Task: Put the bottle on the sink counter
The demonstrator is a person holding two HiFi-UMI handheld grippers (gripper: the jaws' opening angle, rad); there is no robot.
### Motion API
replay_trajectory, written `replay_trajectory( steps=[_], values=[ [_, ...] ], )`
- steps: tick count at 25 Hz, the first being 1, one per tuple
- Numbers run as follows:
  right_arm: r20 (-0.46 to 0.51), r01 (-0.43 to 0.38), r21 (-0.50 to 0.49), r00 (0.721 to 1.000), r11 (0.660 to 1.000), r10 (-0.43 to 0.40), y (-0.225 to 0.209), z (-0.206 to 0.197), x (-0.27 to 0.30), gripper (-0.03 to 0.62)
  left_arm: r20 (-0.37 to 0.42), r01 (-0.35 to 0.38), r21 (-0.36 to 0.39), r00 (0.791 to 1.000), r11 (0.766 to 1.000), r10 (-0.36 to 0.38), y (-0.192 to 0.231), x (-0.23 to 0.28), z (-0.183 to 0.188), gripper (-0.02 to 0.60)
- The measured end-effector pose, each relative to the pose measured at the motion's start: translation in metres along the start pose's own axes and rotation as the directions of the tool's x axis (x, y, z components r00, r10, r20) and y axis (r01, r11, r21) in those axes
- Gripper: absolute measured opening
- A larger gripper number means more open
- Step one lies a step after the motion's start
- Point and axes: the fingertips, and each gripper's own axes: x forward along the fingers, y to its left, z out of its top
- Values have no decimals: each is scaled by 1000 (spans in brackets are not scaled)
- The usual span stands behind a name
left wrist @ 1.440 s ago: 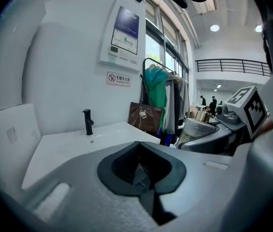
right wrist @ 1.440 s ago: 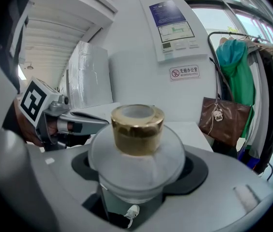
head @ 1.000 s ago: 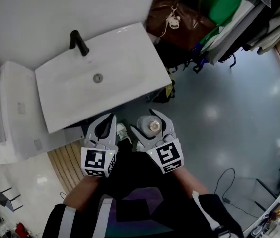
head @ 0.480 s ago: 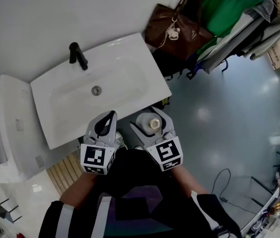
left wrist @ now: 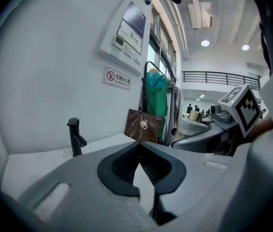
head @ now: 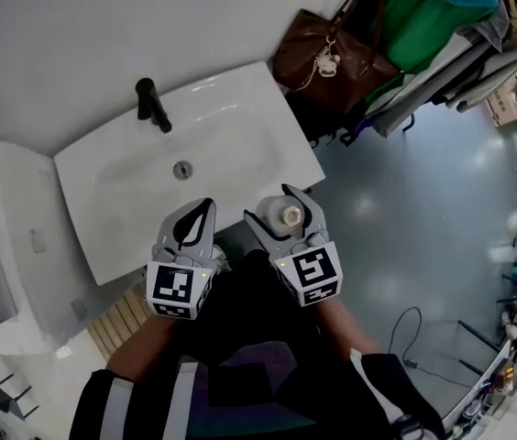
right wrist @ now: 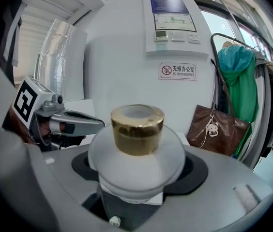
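Note:
A frosted white bottle with a gold cap stands upright between the jaws of my right gripper, which is shut on its body. It hangs just in front of the white sink counter, near the counter's front right corner. My left gripper is beside it on the left, shut with nothing in it, its tips over the counter's front edge. The basin holds a black faucet and a round drain.
A brown handbag and hanging green and grey clothes are right of the counter. A white toilet stands on the left. Grey floor lies to the right. A wall panel and no-smoking sign hang above the counter.
Both grippers have moved forward toward the sink counter's front edge, the bottle still held in the right one. The left gripper stays shut.

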Motion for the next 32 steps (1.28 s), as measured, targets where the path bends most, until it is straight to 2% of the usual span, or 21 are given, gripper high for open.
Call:
replay_trajectory(
  steps=[13,22,32],
  values=[
    [-29,-39,-3,999,999,39,-8,-2,35,337,-16,-35,-26,999,999,34,26,21,-2,2],
    [-54,-78,-18,996,997,77,-55,4,81,337,-34,-67,-34,997,997,66,43,85,12,2],
    [-74,-104,-50,992,993,100,-112,17,152,337,-80,-134,-56,988,989,129,78,160,14,2]
  ],
)
